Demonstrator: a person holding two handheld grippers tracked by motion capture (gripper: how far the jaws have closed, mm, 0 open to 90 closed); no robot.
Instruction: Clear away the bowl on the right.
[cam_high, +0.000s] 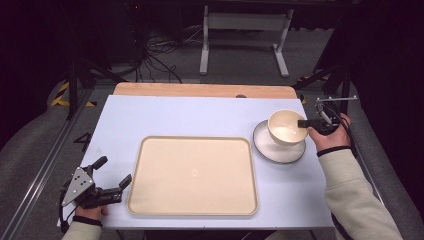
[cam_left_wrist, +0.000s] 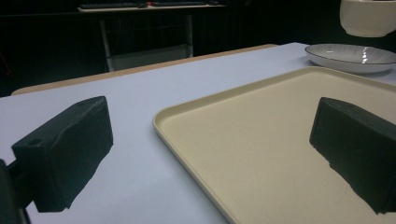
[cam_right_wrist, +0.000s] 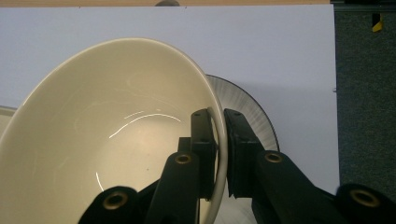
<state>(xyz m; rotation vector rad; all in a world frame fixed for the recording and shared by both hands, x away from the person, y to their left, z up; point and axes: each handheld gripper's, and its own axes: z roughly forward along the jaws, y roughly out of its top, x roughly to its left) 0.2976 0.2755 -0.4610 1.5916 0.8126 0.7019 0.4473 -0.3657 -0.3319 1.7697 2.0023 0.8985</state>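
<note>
A cream bowl (cam_high: 285, 126) hangs above a white, dark-rimmed plate (cam_high: 272, 149) at the table's right side. My right gripper (cam_high: 303, 122) is shut on the bowl's right rim, one jaw inside the bowl (cam_right_wrist: 102, 140) and one outside, and the plate (cam_right_wrist: 254, 116) shows beneath it. My left gripper (cam_high: 111, 173) rests open near the table's front left corner, just left of a large beige tray (cam_high: 194, 175). In the left gripper view its jaws stand wide apart with nothing between them, facing the tray (cam_left_wrist: 261, 140), with the plate (cam_left_wrist: 352, 57) and the raised bowl (cam_left_wrist: 369, 16) beyond.
The table top (cam_high: 190, 117) is pale blue-white with a wooden strip (cam_high: 200, 90) along its far edge. Beyond it stand a white frame (cam_high: 245, 35) and cables on the dark floor. A metal rail (cam_high: 40, 165) runs along the left side.
</note>
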